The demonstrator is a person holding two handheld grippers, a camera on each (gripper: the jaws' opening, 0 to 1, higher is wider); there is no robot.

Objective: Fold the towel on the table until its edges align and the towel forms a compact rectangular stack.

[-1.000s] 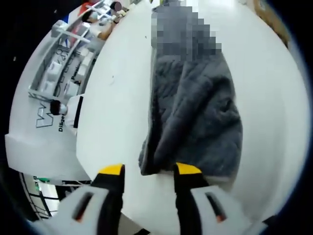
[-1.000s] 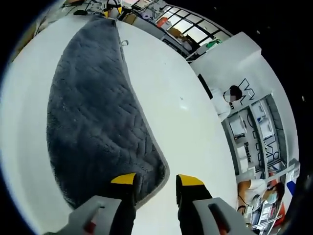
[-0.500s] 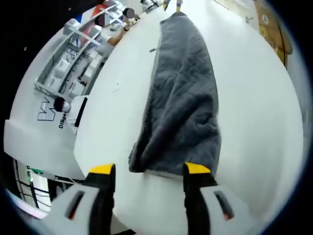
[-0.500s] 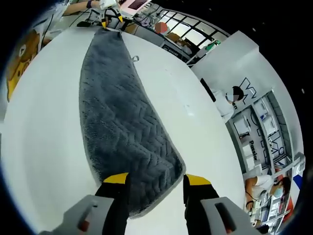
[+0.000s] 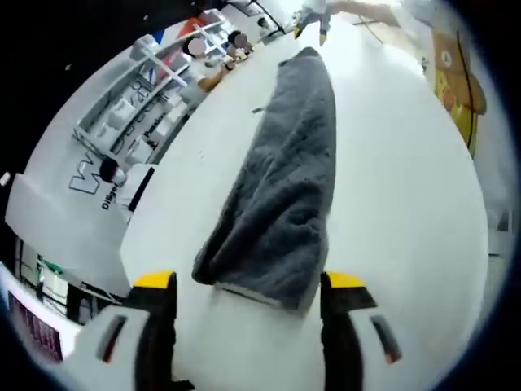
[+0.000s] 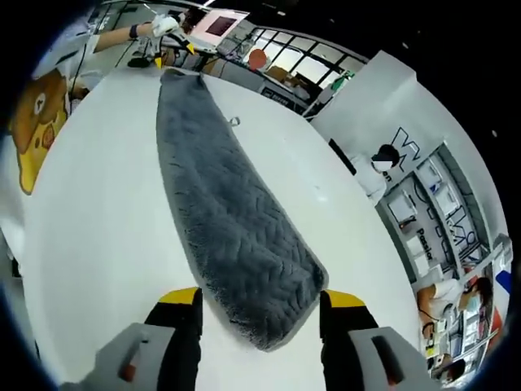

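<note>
A long grey towel (image 5: 285,187) lies folded into a narrow strip on the white table (image 5: 399,212). In the left gripper view its near end is rumpled and lies just beyond my left gripper (image 5: 248,283), which is open and holds nothing. My right gripper (image 5: 310,31) shows small at the strip's far end. In the right gripper view the towel (image 6: 224,212) runs away from my open right gripper (image 6: 260,298), its flat end just ahead of the fingertips. At the far end my left gripper (image 6: 181,42) hovers in a person's hand.
The table edge (image 6: 370,244) drops off toward white counters and shelves (image 5: 130,122), where people stand. A bear picture (image 6: 37,114) lies past the other side of the table. Bare tabletop flanks the towel on both sides.
Both grippers have backed away from the towel's ends and their jaws stand wider. The towel now lies as a longer, narrower strip.
</note>
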